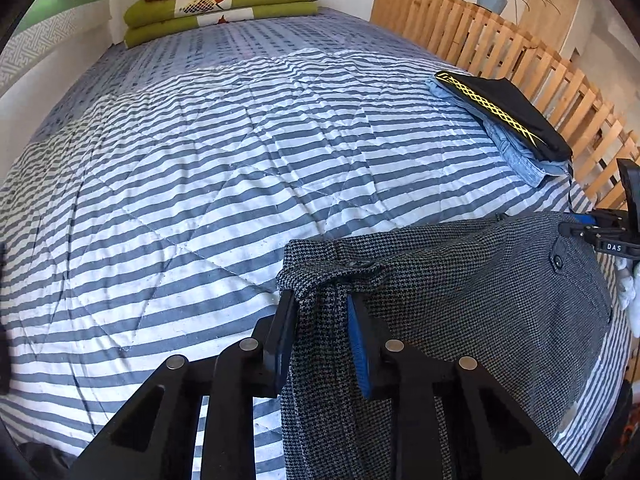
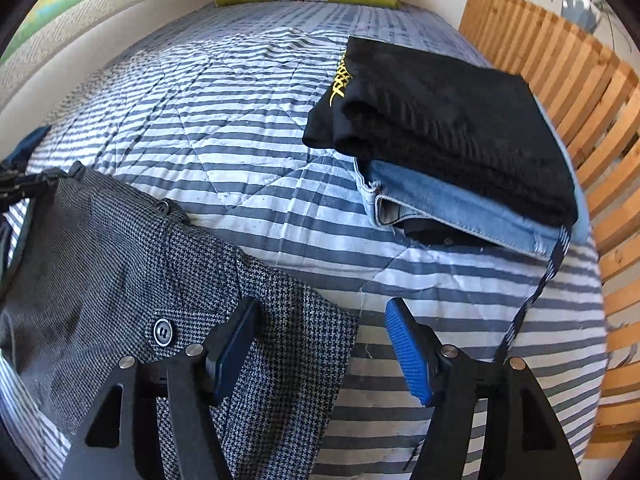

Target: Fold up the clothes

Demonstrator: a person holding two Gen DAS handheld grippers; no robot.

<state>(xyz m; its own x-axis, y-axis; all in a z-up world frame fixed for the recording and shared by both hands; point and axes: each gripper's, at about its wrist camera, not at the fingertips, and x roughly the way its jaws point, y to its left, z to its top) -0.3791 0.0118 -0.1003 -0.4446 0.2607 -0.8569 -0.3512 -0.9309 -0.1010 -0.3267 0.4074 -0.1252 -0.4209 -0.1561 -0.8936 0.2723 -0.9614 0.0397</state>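
Note:
A grey houndstooth garment (image 1: 480, 280) with dark buttons lies at the near edge of the striped quilt (image 1: 200, 160). My left gripper (image 1: 322, 328) is shut on a bunched corner of it, and the cloth hangs down between the fingers. In the right wrist view the same garment (image 2: 100, 248) spreads to the left, one corner draped over the left finger (image 2: 236, 336). My right gripper (image 2: 322, 304) is open, its blue pads wide apart and holding nothing. The right gripper's body (image 1: 612, 236) shows at the garment's far right edge.
A folded stack, black top (image 2: 440, 128) over blue jeans (image 2: 460, 208), sits on the quilt's right side; a striped strap (image 2: 552, 272) dangles from it. Folded green blankets (image 1: 224, 4) lie at the far end. A wooden slatted rail (image 2: 560, 60) lines the right.

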